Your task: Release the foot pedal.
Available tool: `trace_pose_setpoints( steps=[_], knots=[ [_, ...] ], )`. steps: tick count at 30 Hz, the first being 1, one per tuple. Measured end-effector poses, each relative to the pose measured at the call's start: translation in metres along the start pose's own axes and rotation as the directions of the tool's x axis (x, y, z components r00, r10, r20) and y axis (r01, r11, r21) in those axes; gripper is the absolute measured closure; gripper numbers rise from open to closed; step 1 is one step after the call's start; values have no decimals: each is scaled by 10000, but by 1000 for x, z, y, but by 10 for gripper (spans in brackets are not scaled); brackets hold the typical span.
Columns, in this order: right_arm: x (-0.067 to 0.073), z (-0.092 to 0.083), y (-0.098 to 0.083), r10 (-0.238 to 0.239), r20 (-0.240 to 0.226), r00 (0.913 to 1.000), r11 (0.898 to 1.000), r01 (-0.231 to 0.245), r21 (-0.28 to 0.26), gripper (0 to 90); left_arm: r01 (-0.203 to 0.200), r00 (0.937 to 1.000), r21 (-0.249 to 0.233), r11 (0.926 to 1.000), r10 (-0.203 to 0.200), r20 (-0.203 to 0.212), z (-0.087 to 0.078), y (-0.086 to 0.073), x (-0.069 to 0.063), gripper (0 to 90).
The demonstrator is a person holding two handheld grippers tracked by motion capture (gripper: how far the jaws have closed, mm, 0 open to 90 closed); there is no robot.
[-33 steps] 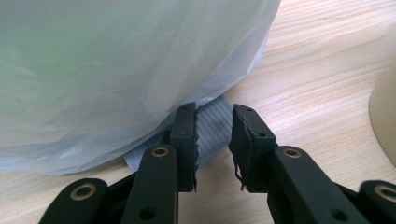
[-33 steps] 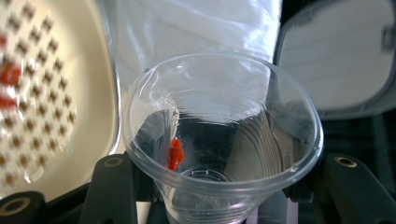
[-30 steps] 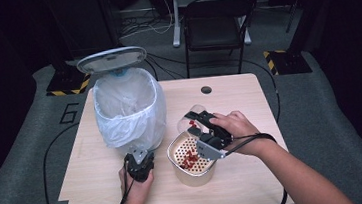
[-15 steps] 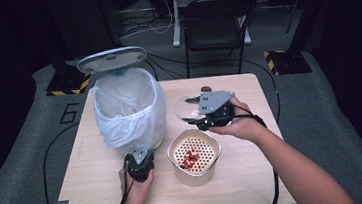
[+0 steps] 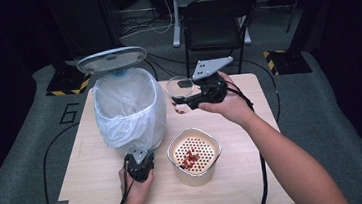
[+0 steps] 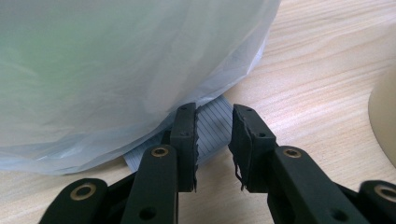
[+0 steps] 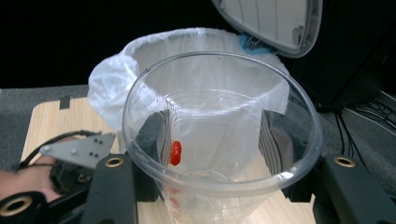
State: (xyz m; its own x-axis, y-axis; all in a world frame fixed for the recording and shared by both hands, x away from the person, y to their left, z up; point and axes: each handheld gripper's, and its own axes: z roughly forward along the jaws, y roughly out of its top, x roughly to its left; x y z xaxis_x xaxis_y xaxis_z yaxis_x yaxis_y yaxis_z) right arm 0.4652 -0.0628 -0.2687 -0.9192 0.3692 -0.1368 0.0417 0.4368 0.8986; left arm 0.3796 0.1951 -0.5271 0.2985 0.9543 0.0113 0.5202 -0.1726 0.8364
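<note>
My right gripper (image 5: 183, 101) is shut on a clear plastic cup (image 5: 178, 93), held in the air just right of the white-lined bin (image 5: 127, 112). The bin's lid (image 5: 112, 59) stands open. In the right gripper view the cup (image 7: 219, 140) lies on its side between the jaws with its mouth toward the camera and the bin behind it. A small red piece (image 7: 175, 153) sticks to its inner wall. My left gripper (image 5: 139, 160) sits at the foot of the bin. Its jaws (image 6: 214, 121) stand apart, tips on the grey ribbed pedal (image 6: 212, 126), gripping nothing.
A beige bowl (image 5: 196, 173) with a perforated insert holding several red pieces stands near the table's front, right of the left hand. A black chair (image 5: 216, 23) stands behind the table. Cables trail from both grippers.
My right gripper has lifted the cup up from over the beige bowl and carried it back and left, toward the bin. The left gripper has stayed at the bin's foot.
</note>
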Motion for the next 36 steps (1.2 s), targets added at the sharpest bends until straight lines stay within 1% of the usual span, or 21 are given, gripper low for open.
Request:
trace_pose_setpoints(
  steps=[1,2,4,5,6,7,12,15,16,17,18,21,23,25,26,27,28,29,31,35,36],
  knots=[
    [-2,1,4,100,-19,9999,9998,-100,-172,441,2,10000,3,10000,-2,-3,0,0,0,710],
    [-2,1,4,100,-19,9999,9998,-100,-172,441,-20,10000,-5,10000,20,-19,0,0,0,710],
    [-5,3,8,361,-110,9993,9989,-365,-309,439,-13,10000,39,10000,13,-2,0,0,0,710],
    [-5,4,10,430,-128,9990,9984,-435,-359,438,55,10000,-40,10000,-55,-10,0,0,-1,710],
    [-6,5,12,472,-149,9988,9981,-477,-396,437,-10,10000,-4,10000,10,-35,0,0,0,710],
    [-7,8,15,572,-117,9983,9975,-577,-420,436,-184,9998,18,9998,185,-70,-1,0,1,710],
    [-6,14,23,532,-141,9985,9975,-538,-463,435,-230,9997,93,9997,230,-49,-1,1,1,710],
    [-6,24,34,576,-174,9982,9968,-585,-543,432,-221,9997,128,9997,221,-34,-1,1,1,710],
    [-6,24,34,576,-174,9982,9968,-585,-543,432,-223,9997,130,9997,223,-34,-1,1,1,710],
    [-5,30,39,642,-196,9977,9964,-652,-551,431,-266,9996,144,9995,266,-31,-1,1,2,710],
    [-5,30,39,642,-196,9977,9964,-652,-551,431,-266,9996,144,9995,266,-31,-1,1,2,710],
    [-3,41,47,631,-235,9977,9968,-641,-484,429,-253,9997,139,9996,254,-31,-1,1,2,710],
    [0,55,53,621,-279,9977,9971,-632,-419,424,-177,9998,128,9998,177,-9,-1,1,2,710],
    [0,58,54,622,-292,9976,9972,-634,-404,423,-213,9998,135,9997,213,-17,-1,1,2,710],
    [1,64,56,648,-316,9974,9970,-660,-397,422,446,9990,59,9990,-447,63,0,0,-2,710],
    [1,68,57,706,-340,9969,9966,-719,-405,421,540,9985,53,9985,-540,69,0,-1,-3,710],
    [1,72,58,712,-362,9968,9965,-727,-407,421,484,9988,68,9988,-485,78,-1,0,-2,710],
    [2,83,61,718,-356,9968,9966,-732,-382,420,553,9984,61,9985,-553,76,0,0,-3,710],
    [3,86,61,723,-352,9968,9969,-734,-296,419,572,9983,47,9984,-572,88,0,0,-2,710],
    [5,109,61,907,-149,9958,9959,-908,-27,409,407,9991,150,9991,-410,144,-1,0,-1,710],
    [5,112,61,1027,-112,9946,9947,-1027,7,404,463,9988,79,9989,-464,128,-1,0,-1,710]
  ],
)
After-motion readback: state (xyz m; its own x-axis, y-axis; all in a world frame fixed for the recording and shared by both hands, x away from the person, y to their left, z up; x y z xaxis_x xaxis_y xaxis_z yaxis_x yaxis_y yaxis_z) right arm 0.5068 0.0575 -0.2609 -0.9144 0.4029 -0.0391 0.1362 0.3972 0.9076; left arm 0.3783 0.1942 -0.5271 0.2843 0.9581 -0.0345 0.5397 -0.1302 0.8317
